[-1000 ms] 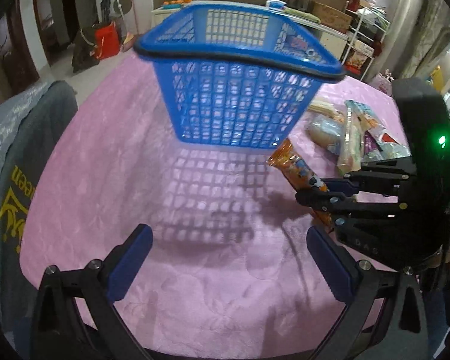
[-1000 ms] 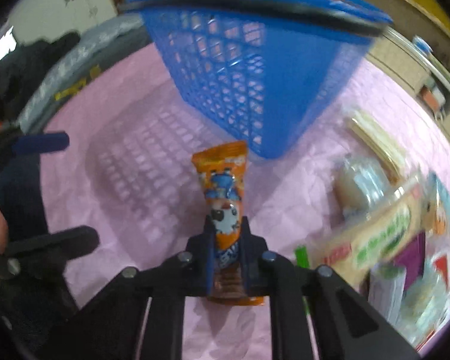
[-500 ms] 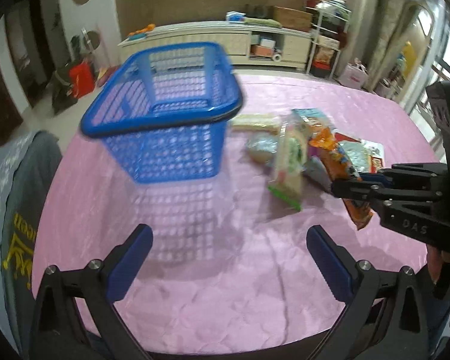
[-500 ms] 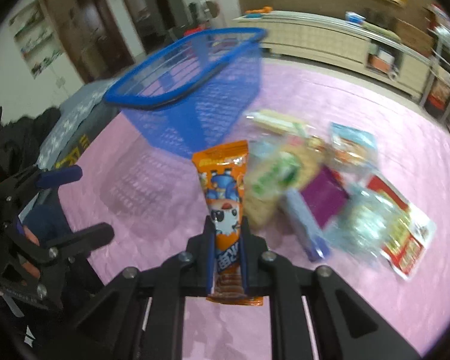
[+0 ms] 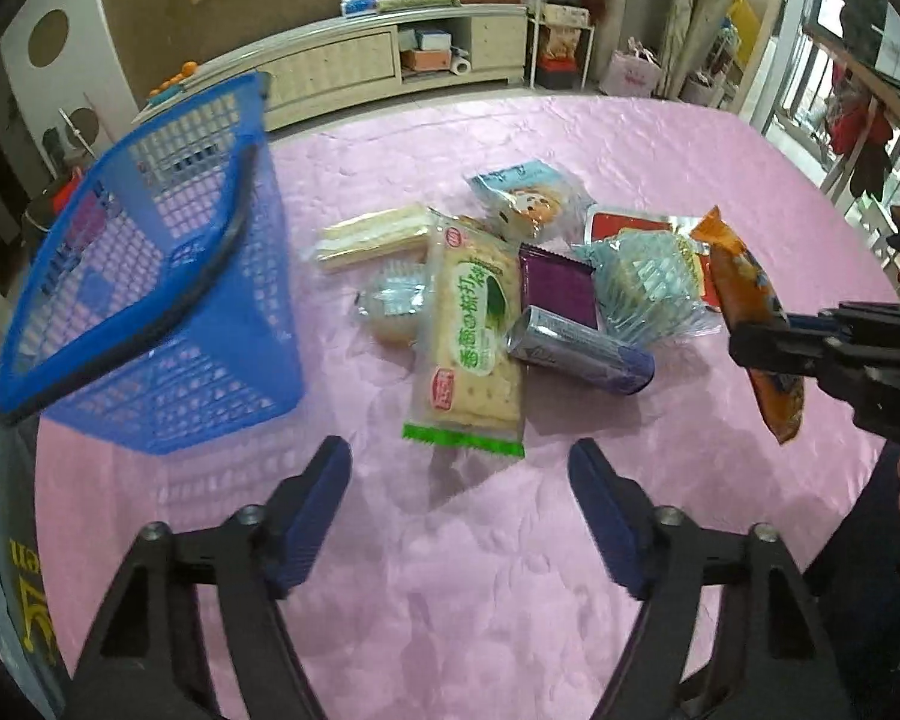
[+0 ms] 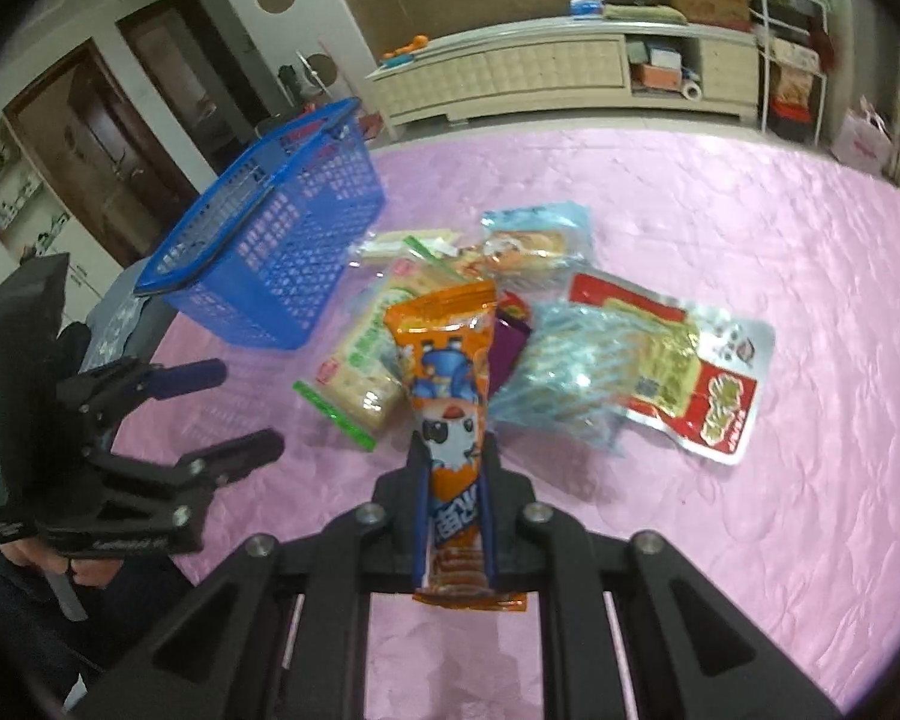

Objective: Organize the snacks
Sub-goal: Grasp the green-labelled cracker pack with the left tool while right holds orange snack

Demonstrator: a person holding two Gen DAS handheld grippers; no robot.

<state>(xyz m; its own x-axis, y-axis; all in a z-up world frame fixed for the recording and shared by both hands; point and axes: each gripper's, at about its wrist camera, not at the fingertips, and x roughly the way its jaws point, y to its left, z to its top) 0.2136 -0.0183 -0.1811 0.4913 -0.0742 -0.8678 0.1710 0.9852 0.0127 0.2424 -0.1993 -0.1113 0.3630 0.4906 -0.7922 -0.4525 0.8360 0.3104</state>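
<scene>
My right gripper point(image 6: 455, 456) is shut on an orange snack packet point(image 6: 444, 360), held upright above the pink tablecloth point(image 6: 750, 240). The left wrist view shows that packet point(image 5: 744, 282) at the right edge. My left gripper point(image 5: 459, 468) hovers over the cloth with its jaws closing and nothing between the pads. A green-trimmed cracker packet point(image 5: 468, 324) lies just beyond its fingertips. Around it lie a silver-blue tube point(image 5: 582, 351), a purple packet point(image 5: 558, 288), a clear bluish packet point(image 5: 642, 282) and cream wafer sticks point(image 5: 372, 237). A blue mesh basket point(image 5: 210, 372) stands at the left.
A red and silver packet point(image 6: 690, 372) lies at the right of the pile. A grey jacket with yellow lettering point(image 5: 6, 540) hangs at the table's left edge. A low cream cabinet point(image 5: 342, 60) stands behind the table. A hand point(image 6: 48, 558) holds the left gripper point(image 6: 240, 408).
Both views have swung from the blue basket to the snack pile. The left jaws have narrowed. The right gripper has kept its hold on the orange packet.
</scene>
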